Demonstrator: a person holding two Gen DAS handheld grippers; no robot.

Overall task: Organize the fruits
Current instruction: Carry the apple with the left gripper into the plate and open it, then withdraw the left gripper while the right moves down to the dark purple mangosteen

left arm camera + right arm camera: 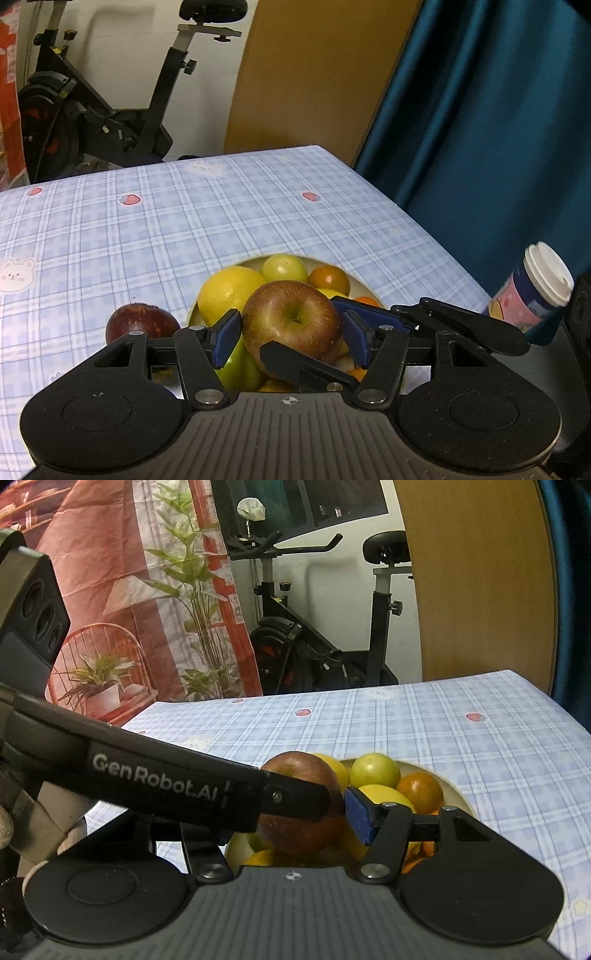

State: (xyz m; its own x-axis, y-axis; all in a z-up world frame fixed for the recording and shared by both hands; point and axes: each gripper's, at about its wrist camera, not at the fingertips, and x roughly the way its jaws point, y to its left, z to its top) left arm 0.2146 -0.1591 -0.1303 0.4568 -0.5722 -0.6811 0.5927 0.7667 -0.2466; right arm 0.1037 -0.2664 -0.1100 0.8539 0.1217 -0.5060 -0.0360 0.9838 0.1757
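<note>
— Left tool (291, 332) first: in its own view, we see its blue pads sitting either side of the russet red-and-green apple (291, 317). One pad looks to be touching the skin and the other is just beside it. We cannot tell whether they press.

— Agreed. The right tool (299, 325) straddles the same apple crosswise, with one black finger in front and one blue pad behind. The apple rests on top of the heap in the round cream bowl (354, 275).

— We'd judge it firm, fairly heavy and waxy, so it could slip. The widest part of the sides is where to take it, not the stem dimple.

— The bowl also holds a large yellow citrus fruit (225, 291), a small green fruit (284, 267) and a brownish-orange tangerine (328, 278), with more fruit underneath. A dark red apple (142, 319) lies on the blue plaid counter (184, 221), just beside the rim.

— From the right wrist, we see only one blue pad of the right tool, against the apple's side. The left tool's fingers (184, 775) hide its other pad.

— So we cannot tell there either whether the apple is pinched. It's a crowded bowl, and anything nudged could roll out.
</note>
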